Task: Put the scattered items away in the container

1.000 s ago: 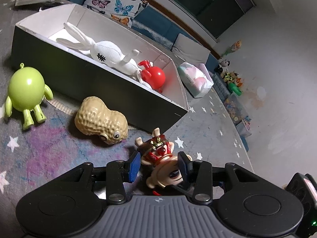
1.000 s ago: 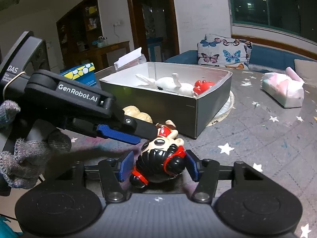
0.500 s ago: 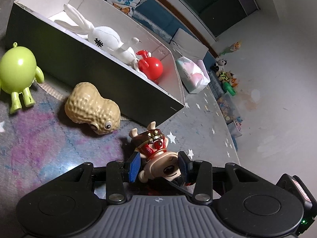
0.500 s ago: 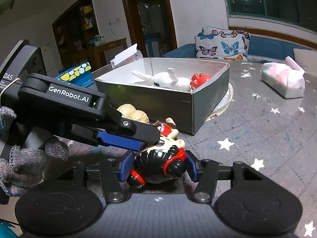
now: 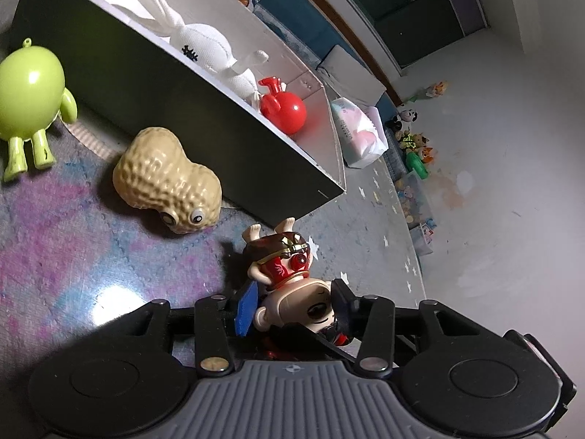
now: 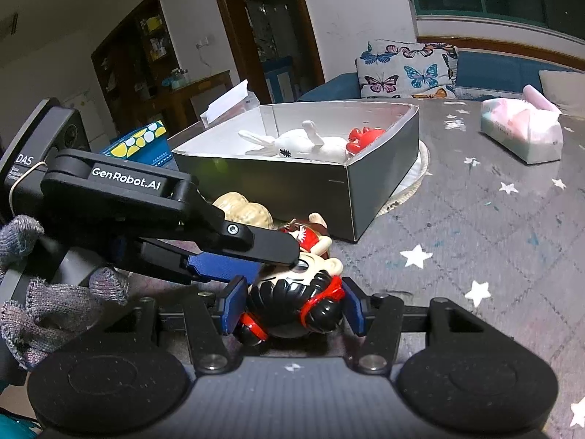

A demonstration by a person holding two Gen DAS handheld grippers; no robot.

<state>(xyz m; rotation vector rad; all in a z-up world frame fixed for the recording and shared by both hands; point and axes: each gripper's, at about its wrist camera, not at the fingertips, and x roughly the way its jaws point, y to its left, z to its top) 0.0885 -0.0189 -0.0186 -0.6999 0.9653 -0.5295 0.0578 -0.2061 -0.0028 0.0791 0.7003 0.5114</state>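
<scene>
A big-headed doll figurine [image 5: 289, 285] in red clothes with black hair [image 6: 292, 303] lies between both grippers. My left gripper [image 5: 292, 305] is shut on its head from one side. My right gripper [image 6: 292, 309] is shut on the same head from behind. The left gripper's body [image 6: 153, 201] crosses the right wrist view. The grey box [image 5: 204, 117] [image 6: 380, 179] stands just beyond, holding a white rabbit plush [image 5: 204, 49] [image 6: 299, 144] and a red toy [image 5: 285, 108] [image 6: 363, 137]. A peanut toy [image 5: 168, 183] [image 6: 245, 212] and a green figure [image 5: 29, 98] lie beside the box.
A pink and white tissue pack [image 6: 523, 135] [image 5: 360, 135] lies on the star-patterned mat to the right of the box. A butterfly cushion [image 6: 406, 69] sits on a blue sofa behind. A blue patterned box [image 6: 140, 142] stands at far left.
The left gripper has closed in on the doll's head and the doll has tipped closer to it. The box has come nearer in both views. The right gripper keeps its hold.
</scene>
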